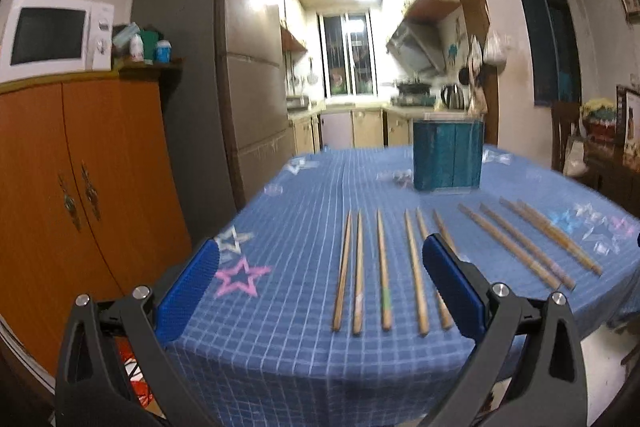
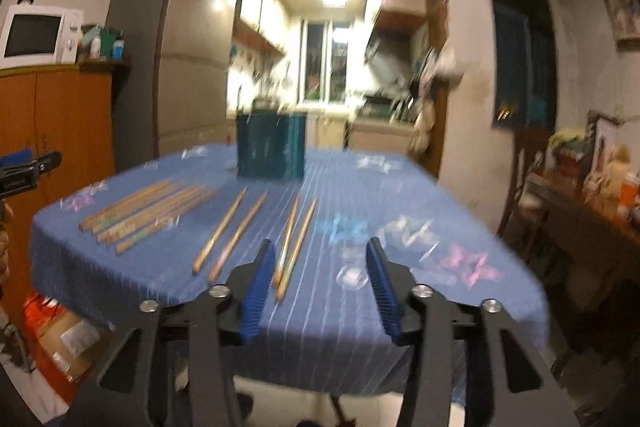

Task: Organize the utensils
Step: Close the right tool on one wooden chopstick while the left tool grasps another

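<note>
Two black grippers with blue ribbed pads hang at the near edge of the worktop, both with nothing between their jaws. The left gripper (image 1: 320, 291) stands wide, spanning several sticks in its view without touching them. The right gripper (image 2: 318, 291) stands at a narrower gap, its pads clear of everything; the near ends of one pair of sticks show at 12 o'clock between the pads, lying on the cloth beyond them.

On the blue checked tablecloth (image 1: 280, 355) lie ten wooden chopsticks (image 1: 383, 267), side by side and pointing away: six in a loose row to the left, four longer ones fanned toward 2 o'clock. Pale and pink star decorations (image 1: 239, 277) are scattered around them.

Farther off, toward 1 o'clock in the left view, stands an upright teal box-shaped holder (image 1: 448, 157), apart from the chopsticks.
</note>
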